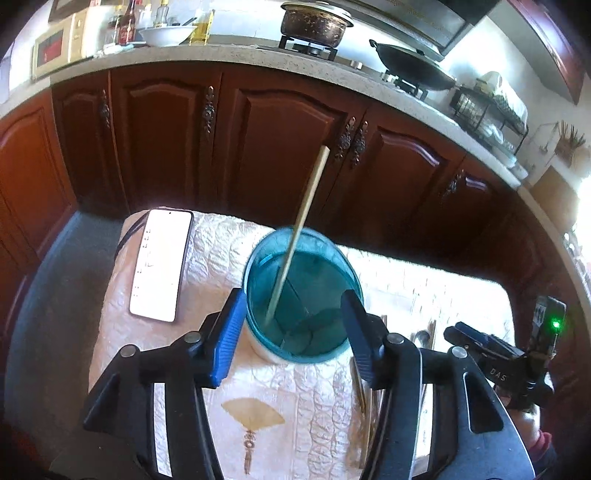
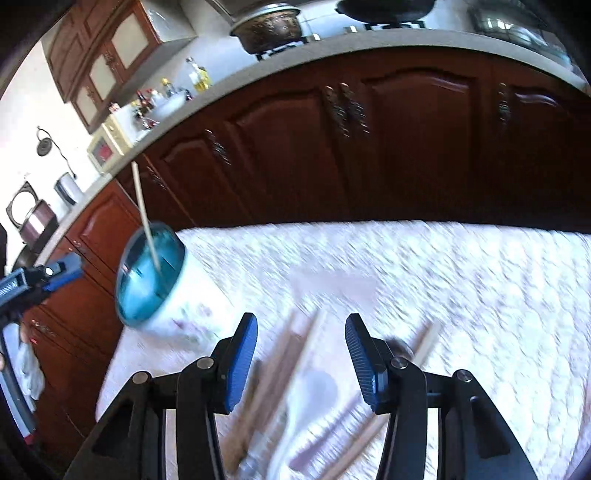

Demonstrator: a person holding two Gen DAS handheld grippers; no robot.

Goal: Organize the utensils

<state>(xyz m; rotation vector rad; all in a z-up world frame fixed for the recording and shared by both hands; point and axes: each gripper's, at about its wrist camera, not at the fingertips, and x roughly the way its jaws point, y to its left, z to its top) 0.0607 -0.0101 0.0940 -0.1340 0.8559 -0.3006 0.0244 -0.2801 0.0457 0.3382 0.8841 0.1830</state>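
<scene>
A white holder cup with a teal inside (image 1: 303,295) stands on the quilted table cloth (image 1: 229,243). One wooden chopstick (image 1: 306,214) leans in it. My left gripper (image 1: 295,332) is open, its blue pads on either side of the cup, empty. My right gripper (image 2: 301,354) is open and empty, hovering over a blurred pile of chopsticks (image 2: 291,354) and a white spoon (image 2: 314,387) on the cloth. The cup (image 2: 151,277) with its chopstick (image 2: 144,214) shows at the left of the right wrist view. The right gripper (image 1: 495,350) also shows at the right of the left wrist view.
A white phone (image 1: 162,262) lies on the cloth left of the cup. Dark wooden cabinets (image 1: 258,147) stand behind the table, under a counter with a pot (image 1: 314,22) and a wok (image 1: 413,62). More chopsticks (image 1: 364,391) lie by my left gripper's right finger.
</scene>
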